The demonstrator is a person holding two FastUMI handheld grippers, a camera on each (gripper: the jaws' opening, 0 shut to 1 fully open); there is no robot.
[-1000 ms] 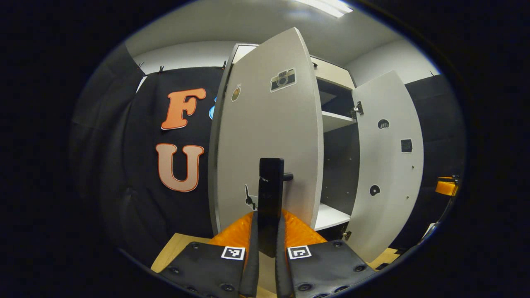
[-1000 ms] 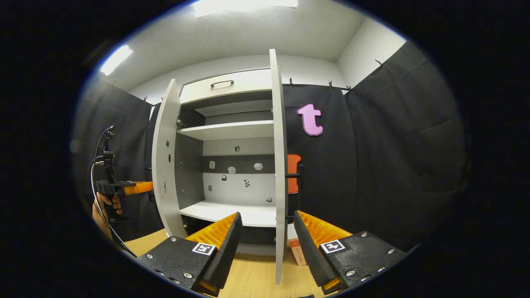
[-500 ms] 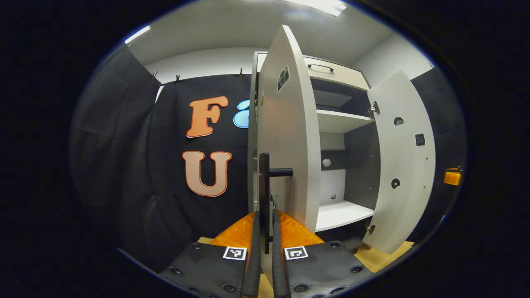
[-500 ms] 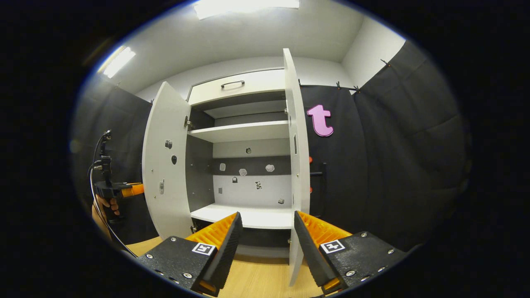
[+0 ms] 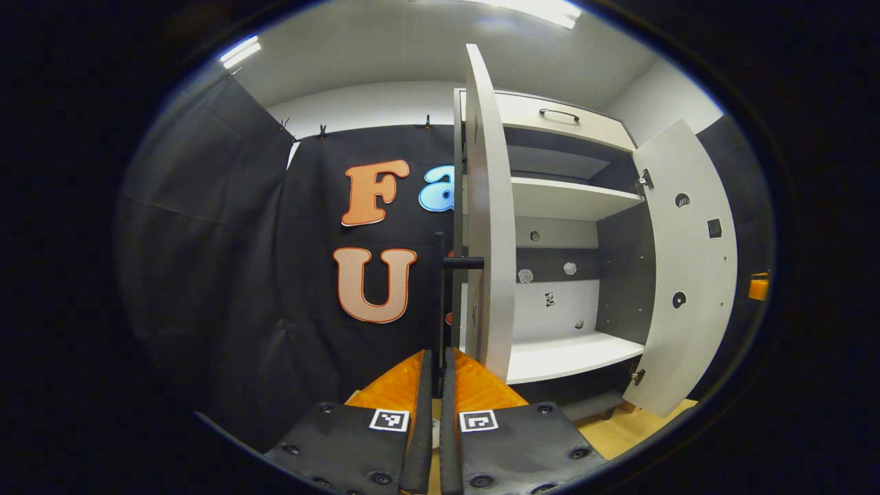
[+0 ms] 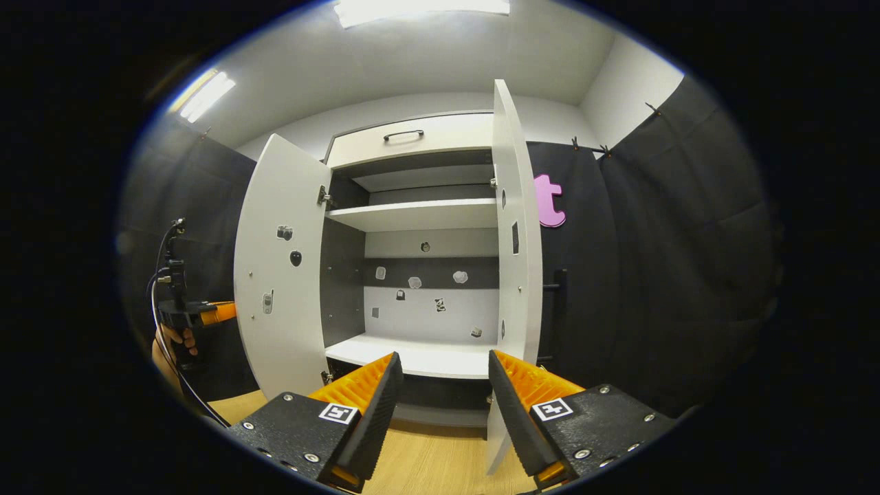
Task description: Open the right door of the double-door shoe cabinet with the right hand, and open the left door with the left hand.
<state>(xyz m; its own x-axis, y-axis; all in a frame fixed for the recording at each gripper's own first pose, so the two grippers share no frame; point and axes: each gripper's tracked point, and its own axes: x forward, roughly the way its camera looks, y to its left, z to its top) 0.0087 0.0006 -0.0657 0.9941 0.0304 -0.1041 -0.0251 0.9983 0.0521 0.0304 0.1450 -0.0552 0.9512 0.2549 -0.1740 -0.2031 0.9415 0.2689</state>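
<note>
Left gripper view: left gripper (image 5: 433, 385) clamping together on left door's handle (image 5: 441, 302); left door (image 5: 487, 227) standing edge-on, swung open.

Right gripper view: right gripper (image 6: 440, 385) hanging with fingers apart, gripping nothing; right door (image 6: 517, 240) standing open just beyond; shoe cabinet (image 6: 419, 213) showing shelves.

Cabinet (image 6: 412, 137) pale grey-white outside, with white shelves (image 6: 412, 214) and a back panel (image 6: 430, 273) banded light grey, dark grey, light grey, dotted with small dark and pale stickers. Both doors, left (image 6: 278, 268) and right (image 6: 517, 234), off-white on the inner face, each with a few small dark stickers; drawer handle (image 6: 403, 134) and left door's bar handle (image 5: 459, 262) black. Floor (image 6: 426, 467) light wood grain, booth cloth (image 6: 653, 261) black, ceiling (image 6: 412, 62) white; the far gripper (image 6: 206, 313) shows an orange body on a black mount.
</note>
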